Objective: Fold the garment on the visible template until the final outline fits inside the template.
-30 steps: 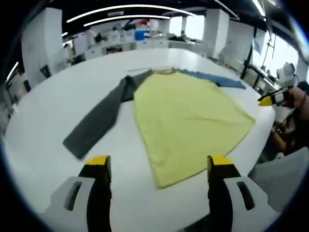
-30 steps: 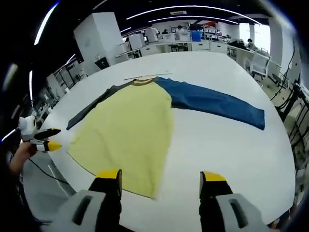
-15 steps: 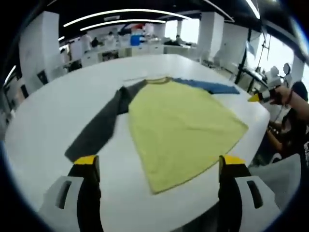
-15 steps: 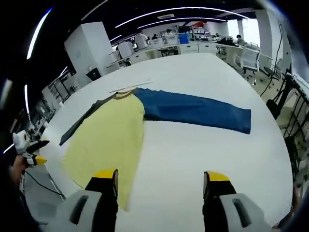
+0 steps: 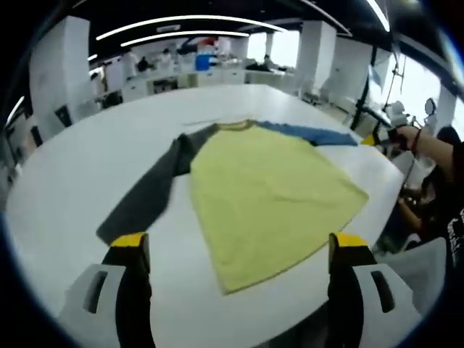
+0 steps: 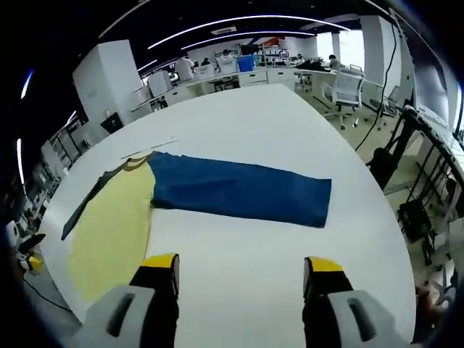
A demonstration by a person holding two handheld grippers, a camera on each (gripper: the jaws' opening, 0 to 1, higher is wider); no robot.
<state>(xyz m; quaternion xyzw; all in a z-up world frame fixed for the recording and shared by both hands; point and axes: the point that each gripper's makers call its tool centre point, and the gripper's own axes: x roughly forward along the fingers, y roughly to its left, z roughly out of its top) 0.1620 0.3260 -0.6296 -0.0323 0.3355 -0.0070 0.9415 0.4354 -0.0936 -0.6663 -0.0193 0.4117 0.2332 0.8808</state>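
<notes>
My right tool (image 6: pixel 235 268), yellow-tipped and grey-bodied, has its jaws spread wide with nothing between them, hovering above the bare white counter (image 6: pixel 254 130) just short of the long blue sleeve (image 6: pixel 239 192) that lies flat and stretched out ahead of it. My left tool (image 5: pixel 235 250) is the same: jaws wide apart, holding nothing, poised over the near edge of the counter with the hem of the pale yellow shirt body (image 5: pixel 268 196) lying between and just beyond its tips. The garment is spread face-down or face-up, I cannot tell which, with a dark grey sleeve (image 5: pixel 148 192) running off to the left in the left gripper view and the blue one to the far right. I cannot make out any template outline under the cloth, so my first worry is folding to a guess and ending up outside it. The yellow hem also sits near the counter's edge; a careless pull toward me could drag it over and out of the workspace. Pinching the blue sleeve through only its top layer, or too close to the cuff, would likely make it twist or bunch as I carry it across the body. The two tools are well apart, so uneven lifting could skew the whole shirt.
</notes>
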